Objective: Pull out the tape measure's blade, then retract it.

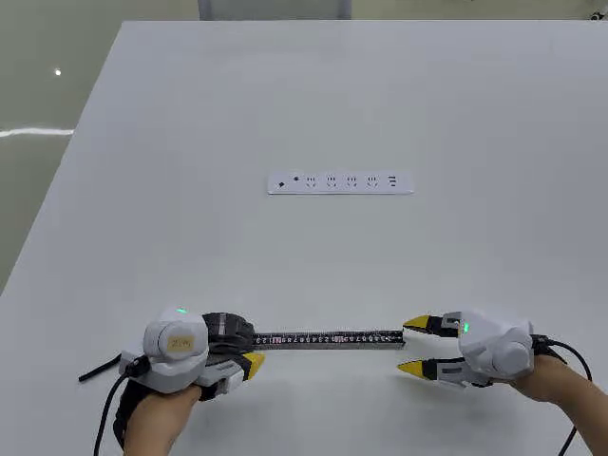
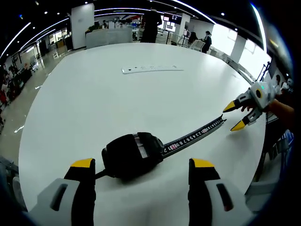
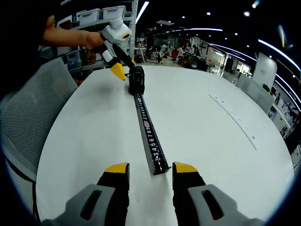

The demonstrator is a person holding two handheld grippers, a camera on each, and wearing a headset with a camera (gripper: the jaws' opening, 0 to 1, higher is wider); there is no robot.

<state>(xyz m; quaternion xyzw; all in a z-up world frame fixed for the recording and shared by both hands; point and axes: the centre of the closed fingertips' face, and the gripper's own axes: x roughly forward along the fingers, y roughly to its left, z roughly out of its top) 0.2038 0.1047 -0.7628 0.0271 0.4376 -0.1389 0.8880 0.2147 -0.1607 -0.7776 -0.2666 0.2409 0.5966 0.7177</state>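
Observation:
A black tape measure case [image 1: 231, 332] lies on the white table [image 1: 285, 95] near its front edge. Its blade [image 1: 328, 338] is pulled out flat to the right. My left gripper [image 1: 239, 347] is open, its yellow-tipped jaws on either side of the case [image 2: 134, 153] without pressing it. My right gripper [image 1: 410, 346] is open at the blade's free end [image 3: 160, 168], which lies between its two yellow fingertips [image 3: 117, 168], unclamped. The right gripper [image 2: 233, 117] shows from the left gripper's side, and the left gripper [image 3: 124, 67] from the right's, behind the case [image 3: 137, 79].
A white power strip [image 1: 340, 181] lies flat across the middle of the table, well beyond the tape. A black cable [image 1: 95, 370] trails off the left gripper. People [image 2: 151, 23] stand far behind the table. A mesh chair [image 3: 28, 108] stands beside the table.

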